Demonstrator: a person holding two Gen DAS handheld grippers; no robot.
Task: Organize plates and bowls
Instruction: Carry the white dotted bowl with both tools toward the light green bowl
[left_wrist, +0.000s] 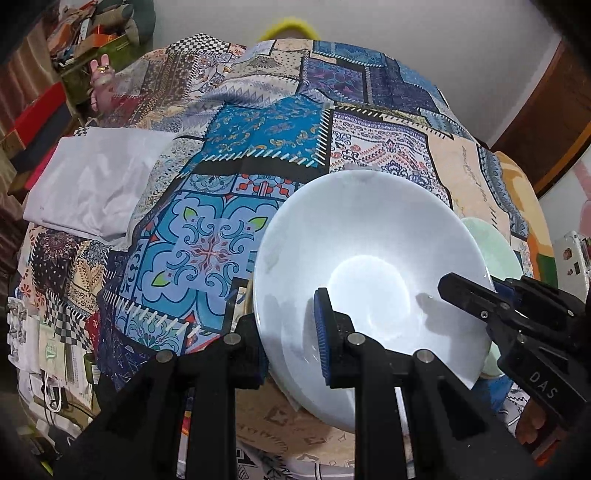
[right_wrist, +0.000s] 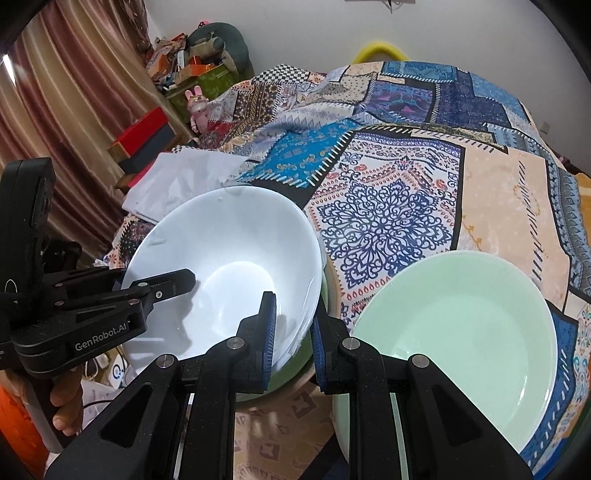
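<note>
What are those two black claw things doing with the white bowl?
A person is holding one gripper in each hand, tidying up dishes on a patchwork cloth. Both are clamped on the rim of the white bowl: the left gripper on one side, the right gripper on the other. The white bowl appears to sit inside a green bowl. A pale green plate lies beside them to the right.

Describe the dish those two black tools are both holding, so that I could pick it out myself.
Start at the patchwork cloth over the table. Near its front edge are two dishes; take the left one, the white bowl, which both sets of jaws grip by opposite rims. Unlike the shallow pale green plate beside it, it is deep, white and nested in a green bowl.
</note>
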